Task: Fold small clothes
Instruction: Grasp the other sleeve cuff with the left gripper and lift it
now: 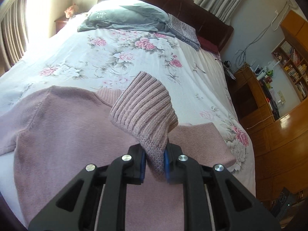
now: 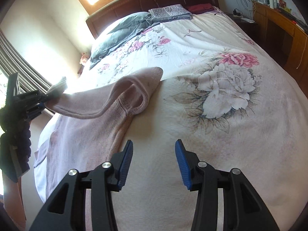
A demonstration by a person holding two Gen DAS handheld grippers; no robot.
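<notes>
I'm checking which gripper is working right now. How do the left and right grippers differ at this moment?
The left gripper is shut on the pink sweater's ribbed cuff; the right gripper is open and holds nothing. The left lifts its sleeve above the floral bedspread; the right hangs over bare bedspread beside the sweater. Both have black bodies and blue pads.

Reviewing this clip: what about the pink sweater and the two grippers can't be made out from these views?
- Sweater hem: left wrist view, hidden by the left gripper.
- Cuff: right wrist view, washed out by window glare.
- Far sleeve: left wrist view, cut off by the edge.
- Right gripper: absent from the left view.
</notes>
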